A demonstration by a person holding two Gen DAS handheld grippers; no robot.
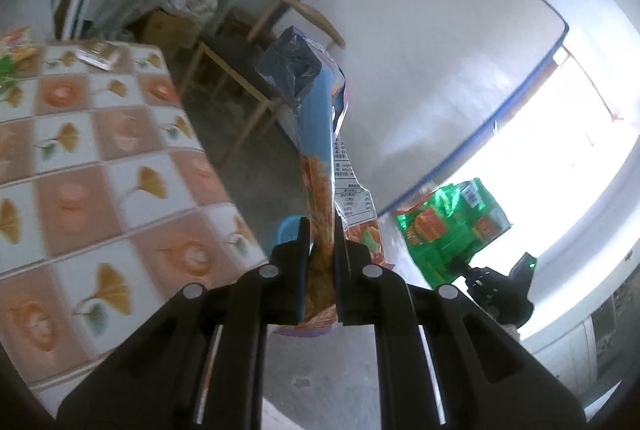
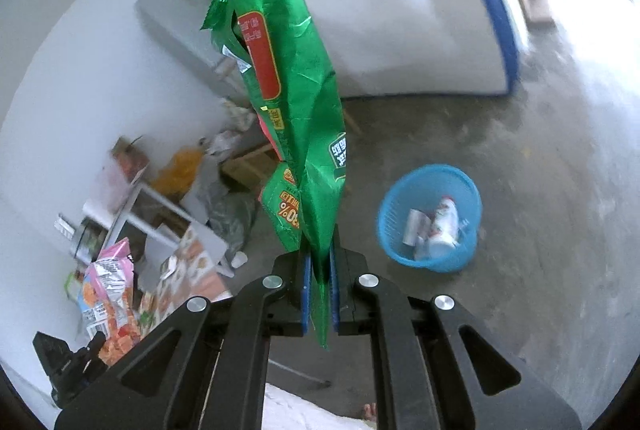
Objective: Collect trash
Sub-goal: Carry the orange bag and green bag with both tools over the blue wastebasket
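1. The left gripper (image 1: 322,270) pinches a blue and orange snack bag (image 1: 320,158); the right gripper (image 2: 318,290) pinches a green snack bag (image 2: 288,78).
2. A table (image 1: 100,150) with a leaf-pattern cloth stands on the grey floor (image 2: 520,170).
3. Only the right view shows the whole blue basket (image 2: 430,218), trash inside.

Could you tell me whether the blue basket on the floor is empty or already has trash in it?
Partly filled: the blue basket stands upright on the floor, and a few pieces of white trash lie at its bottom, well below the rim.

Bright daylight blows out the right side; motion blur smears the tablecloth (image 1: 100,158); fisheye edges bend.
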